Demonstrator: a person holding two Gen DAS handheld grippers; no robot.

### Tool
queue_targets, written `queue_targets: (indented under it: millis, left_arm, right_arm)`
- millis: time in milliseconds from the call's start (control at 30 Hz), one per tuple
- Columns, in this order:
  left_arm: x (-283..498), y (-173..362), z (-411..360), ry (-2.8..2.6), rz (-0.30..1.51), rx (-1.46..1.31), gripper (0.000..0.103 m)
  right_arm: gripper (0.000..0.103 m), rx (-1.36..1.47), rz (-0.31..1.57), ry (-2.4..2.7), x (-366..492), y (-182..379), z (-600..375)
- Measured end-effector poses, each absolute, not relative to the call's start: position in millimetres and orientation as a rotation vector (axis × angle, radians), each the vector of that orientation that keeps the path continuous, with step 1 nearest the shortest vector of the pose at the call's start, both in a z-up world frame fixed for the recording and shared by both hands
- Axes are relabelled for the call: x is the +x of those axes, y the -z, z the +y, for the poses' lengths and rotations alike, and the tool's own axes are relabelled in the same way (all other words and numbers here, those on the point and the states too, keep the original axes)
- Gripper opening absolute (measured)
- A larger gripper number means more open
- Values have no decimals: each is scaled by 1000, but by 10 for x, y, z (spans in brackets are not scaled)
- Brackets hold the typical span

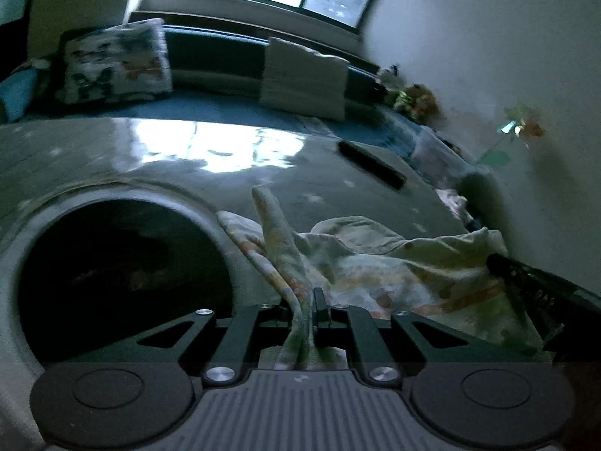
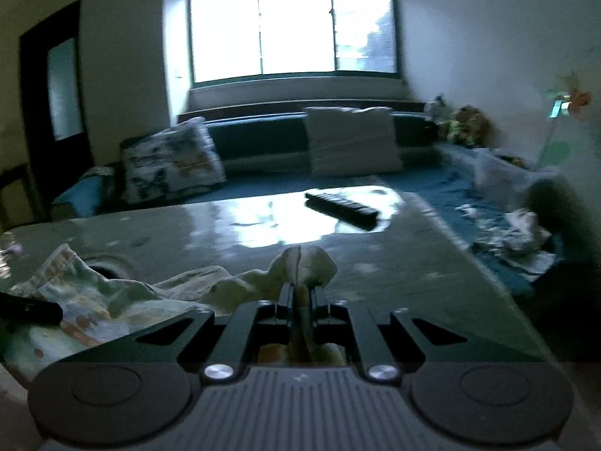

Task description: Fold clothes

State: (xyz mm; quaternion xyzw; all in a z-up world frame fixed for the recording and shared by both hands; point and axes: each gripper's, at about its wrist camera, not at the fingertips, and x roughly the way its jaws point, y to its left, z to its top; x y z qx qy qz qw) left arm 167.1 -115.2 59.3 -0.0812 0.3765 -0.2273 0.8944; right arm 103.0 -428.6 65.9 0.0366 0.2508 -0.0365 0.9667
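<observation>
A pale, pastel-printed garment (image 1: pixel 379 263) lies crumpled on the glossy grey table (image 1: pixel 210 150). My left gripper (image 1: pixel 305 300) is shut on one edge of it; a fold of cloth sticks up between the fingers. My right gripper (image 2: pixel 300 293) is shut on another edge of the same garment (image 2: pixel 124 300), with a bunch of fabric poking out past the fingertips. The garment hangs slack between the two grippers. The right gripper's dark finger (image 1: pixel 526 278) shows at the right of the left wrist view, and the left gripper's finger (image 2: pixel 30 310) shows at the left of the right wrist view.
A black remote control (image 2: pixel 342 210) lies on the far part of the table (image 2: pixel 375 263). A large round dark opening (image 1: pixel 124 282) is in the tabletop at left. Behind are a blue sofa (image 2: pixel 263 139), cushions (image 2: pixel 353 141), loose clothes (image 2: pixel 518 229) and a bright window.
</observation>
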Motion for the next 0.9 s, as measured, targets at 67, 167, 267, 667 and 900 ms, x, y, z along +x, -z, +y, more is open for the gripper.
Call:
queue_targets:
  millis: [67, 167, 267, 667, 900]
  left_arm:
    - [1739, -586, -1329, 500, 780, -155, 9]
    - [1797, -547, -1583, 535, 772, -115, 9]
    - [1847, -443, -1795, 554, 785, -70, 10]
    - [1829, -246, -1881, 480, 805, 60, 43]
    - [1737, -213, -1844, 470, 795, 102, 49]
  right_arm:
    - [8, 76, 503, 112, 1033, -660, -4440]
    - [8, 86, 504, 167, 1042, -612, -4642]
    - [8, 103, 521, 214, 1057, -497, -4829]
    - [15, 127, 612, 230, 977, -223, -4971]
    - [25, 128, 646, 13, 868, -232, -4482]
